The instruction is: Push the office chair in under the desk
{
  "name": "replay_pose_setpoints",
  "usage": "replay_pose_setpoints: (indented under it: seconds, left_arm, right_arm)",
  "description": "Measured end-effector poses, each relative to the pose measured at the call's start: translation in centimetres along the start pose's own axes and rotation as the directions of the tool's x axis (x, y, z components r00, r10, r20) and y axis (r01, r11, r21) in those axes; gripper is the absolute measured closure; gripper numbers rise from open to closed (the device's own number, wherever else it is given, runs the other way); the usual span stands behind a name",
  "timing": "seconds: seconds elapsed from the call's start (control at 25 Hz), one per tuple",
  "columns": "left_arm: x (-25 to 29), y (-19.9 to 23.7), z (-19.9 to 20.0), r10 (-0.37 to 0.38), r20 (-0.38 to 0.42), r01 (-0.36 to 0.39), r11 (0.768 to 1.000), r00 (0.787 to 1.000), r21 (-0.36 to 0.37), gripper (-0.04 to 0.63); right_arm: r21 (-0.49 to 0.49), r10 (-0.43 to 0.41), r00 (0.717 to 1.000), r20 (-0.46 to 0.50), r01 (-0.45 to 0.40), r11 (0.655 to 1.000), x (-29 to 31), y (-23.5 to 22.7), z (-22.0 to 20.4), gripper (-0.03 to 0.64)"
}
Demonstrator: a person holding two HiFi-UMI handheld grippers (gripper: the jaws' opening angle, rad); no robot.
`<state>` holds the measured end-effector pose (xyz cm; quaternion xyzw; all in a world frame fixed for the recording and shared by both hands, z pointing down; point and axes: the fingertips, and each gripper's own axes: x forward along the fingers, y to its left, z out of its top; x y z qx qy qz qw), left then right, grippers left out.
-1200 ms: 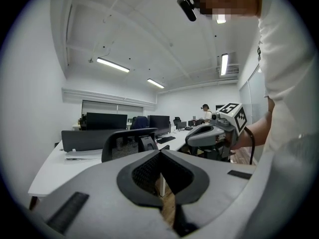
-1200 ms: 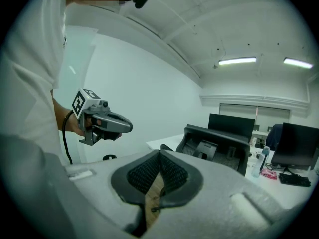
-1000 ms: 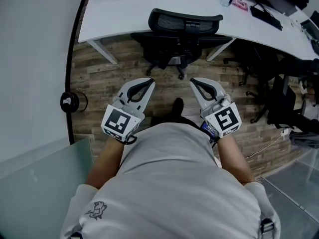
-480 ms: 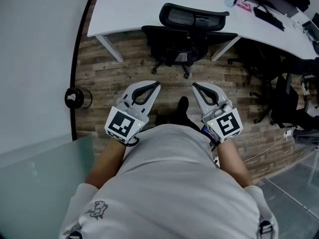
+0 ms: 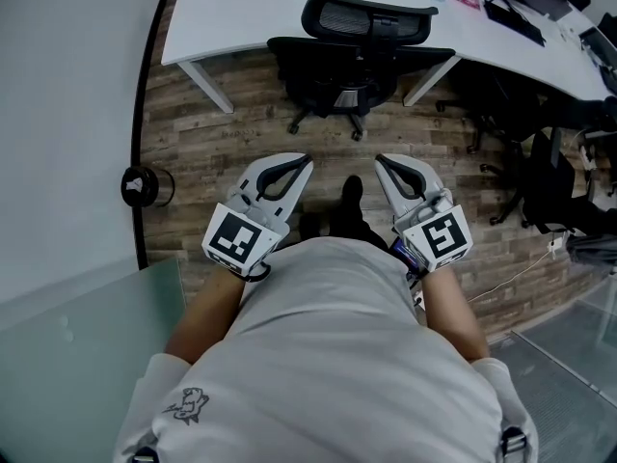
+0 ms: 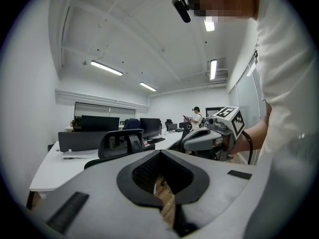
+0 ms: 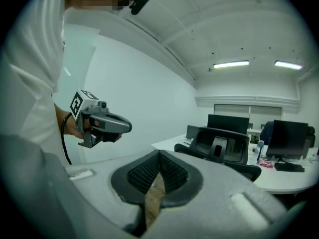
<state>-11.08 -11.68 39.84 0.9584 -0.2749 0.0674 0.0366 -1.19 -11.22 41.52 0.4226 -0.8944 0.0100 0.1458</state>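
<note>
A black mesh-backed office chair (image 5: pixel 362 51) stands against the white desk (image 5: pixel 241 13), its seat under the desktop edge and its backrest at the rim. It also appears as the chair (image 6: pixel 119 143) ahead in the left gripper view and as the chair (image 7: pixel 222 148) in the right gripper view. My left gripper (image 5: pixel 305 160) and right gripper (image 5: pixel 380 160) are both shut and empty, held side by side over the wood floor, well short of the chair and touching nothing. A dark shoe (image 5: pixel 352 193) shows between them.
A white wall runs along the left with a round black object (image 5: pixel 143 187) at its foot. More black chairs (image 5: pixel 540 186) and cables crowd the right under the desk. Monitors (image 7: pixel 289 136) sit on the desktop. Glass panels lie near my sides.
The view has drifted slightly, so the chair and desk sit a little higher in the head view. Both grippers stay shut, side by side, at about the same place.
</note>
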Motion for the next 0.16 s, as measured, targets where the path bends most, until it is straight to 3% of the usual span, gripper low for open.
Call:
replay_pose_setpoints:
  seconds: [0.16]
  left_arm:
    - [-0.41, 0.06, -1.12, 0.004, -0.013, -0.004, 1.000, 1.000, -0.001, 0.597]
  right_arm:
    - [0.005, 0.009, 1.000, 0.016, -0.009, 1.000, 0.23, 0.69, -0.75, 0.614]
